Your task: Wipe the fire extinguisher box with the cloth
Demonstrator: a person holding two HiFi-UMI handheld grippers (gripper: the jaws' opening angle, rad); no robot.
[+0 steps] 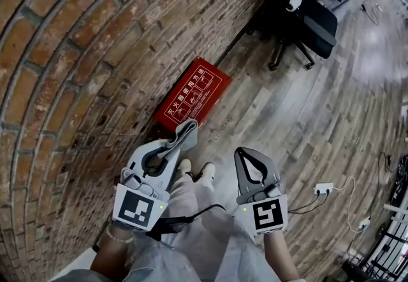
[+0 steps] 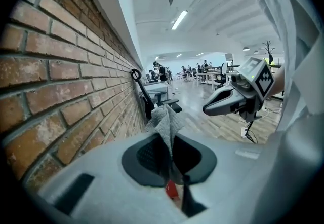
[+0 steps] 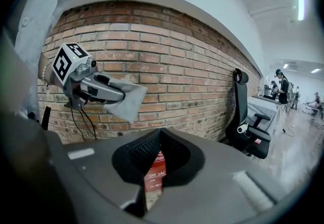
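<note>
Closest up, head view: left claw (image 1: 185, 129) is clamped on a crumpled grey cloth (image 1: 189, 135), which pokes out past the tips. Right claw (image 1: 241, 153) sits beside it, jaws together, nothing held. Both hang above the person's pale trousers (image 1: 191, 210). A flat red fire extinguisher box (image 1: 191, 92) with white print lies on the wood-plank floor (image 1: 280, 115) at the foot of the brick wall (image 1: 83, 51), ahead of both claws and touched by neither. A black office chair (image 1: 306, 19) stands further along the wall.

Left gripper view: jaws pinch the cloth (image 2: 165, 119), which stands up between them. The red sliver low in the gap is probably the box, but too little shows to be sure.

Right gripper view: jaws meet at the tips, empty. The box (image 3: 155, 171) shows through the slot below them.
</note>
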